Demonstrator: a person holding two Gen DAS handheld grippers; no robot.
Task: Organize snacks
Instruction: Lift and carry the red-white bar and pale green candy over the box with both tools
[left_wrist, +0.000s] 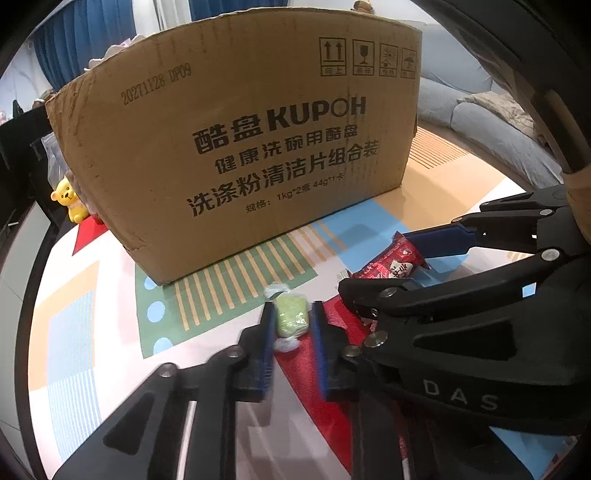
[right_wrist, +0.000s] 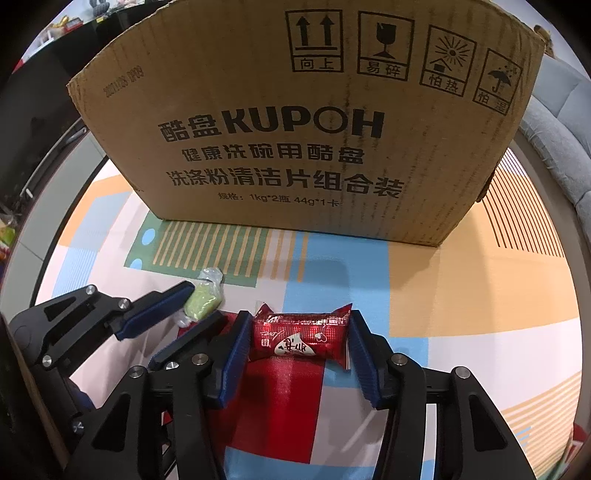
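Observation:
A green candy in a clear twisted wrapper lies on the patterned mat, and my left gripper is shut on it, blue pads against its two sides. To its right, a red snack packet with white print lies crosswise between the pads of my right gripper, which touch its two ends. The right wrist view also shows the green candy in the left gripper. The left wrist view shows the red packet inside the right gripper. Both grippers point down at the table, side by side.
A tall brown cardboard box with black print stands just behind both snacks; its inside is hidden. A colourful mat covers the round table. A yellow bear toy sits left of the box. A grey sofa lies beyond the table.

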